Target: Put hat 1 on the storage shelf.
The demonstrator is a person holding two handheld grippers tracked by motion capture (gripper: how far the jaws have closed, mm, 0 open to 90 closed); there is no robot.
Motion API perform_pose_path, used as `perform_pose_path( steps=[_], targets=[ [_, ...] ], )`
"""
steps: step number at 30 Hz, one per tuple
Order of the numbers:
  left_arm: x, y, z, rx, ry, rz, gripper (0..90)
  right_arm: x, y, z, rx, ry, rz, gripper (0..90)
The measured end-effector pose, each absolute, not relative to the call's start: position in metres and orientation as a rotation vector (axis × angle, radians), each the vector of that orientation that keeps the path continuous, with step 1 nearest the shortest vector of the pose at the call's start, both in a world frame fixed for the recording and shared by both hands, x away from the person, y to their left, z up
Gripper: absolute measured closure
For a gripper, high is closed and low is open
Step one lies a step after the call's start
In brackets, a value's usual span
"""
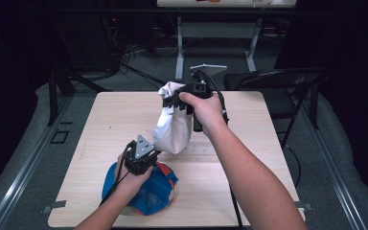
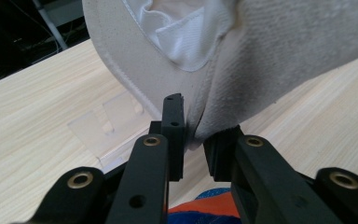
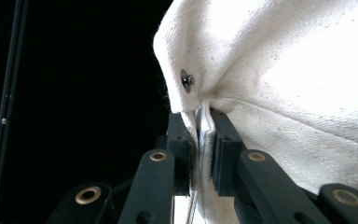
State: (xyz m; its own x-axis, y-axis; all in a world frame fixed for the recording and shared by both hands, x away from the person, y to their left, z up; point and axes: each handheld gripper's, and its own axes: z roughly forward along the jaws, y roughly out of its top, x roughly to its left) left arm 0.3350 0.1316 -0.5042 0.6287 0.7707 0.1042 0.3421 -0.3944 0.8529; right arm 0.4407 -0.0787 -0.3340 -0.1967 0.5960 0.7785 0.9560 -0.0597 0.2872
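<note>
The white cloth cap (image 1: 173,125) is being held up off the table (image 1: 100,124) over its middle, pinched at the top by the right gripper (image 1: 173,101), whose jaws are clamped tight on a fold next to a small metal eyelet (image 3: 187,80). Its lower edge is being nipped by the left gripper (image 1: 156,152), jaws nearly closed on the fabric, while a blue and orange cap (image 1: 146,188) is being left lying by the near edge under the left hand (image 1: 129,179)
</note>
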Motion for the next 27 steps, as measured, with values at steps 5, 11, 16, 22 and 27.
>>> perform_pose_path(
  steps=[5,11,16,22,27],
  targets=[
    [0.339,0.142,-0.510,1.935,0.943,0.538,82.6,0.441,-0.075,-0.338,-1.655,-1.819,-1.126,80.7],
    [0.341,0.146,-0.518,1.954,0.964,0.503,84.6,0.441,-0.070,-0.349,-1.674,-1.837,-1.079,80.8],
    [0.343,0.145,-0.521,1.985,0.979,0.491,85.4,0.443,-0.069,-0.359,-1.687,-1.832,-1.065,80.9],
    [0.348,0.150,-0.528,2.014,1.000,0.444,85.3,0.444,-0.068,-0.364,-1.707,-1.863,-1.033,80.7],
    [0.347,0.147,-0.528,2.024,0.991,0.465,85.2,0.446,-0.071,-0.370,-1.709,-1.840,-1.035,80.7]
  ],
)
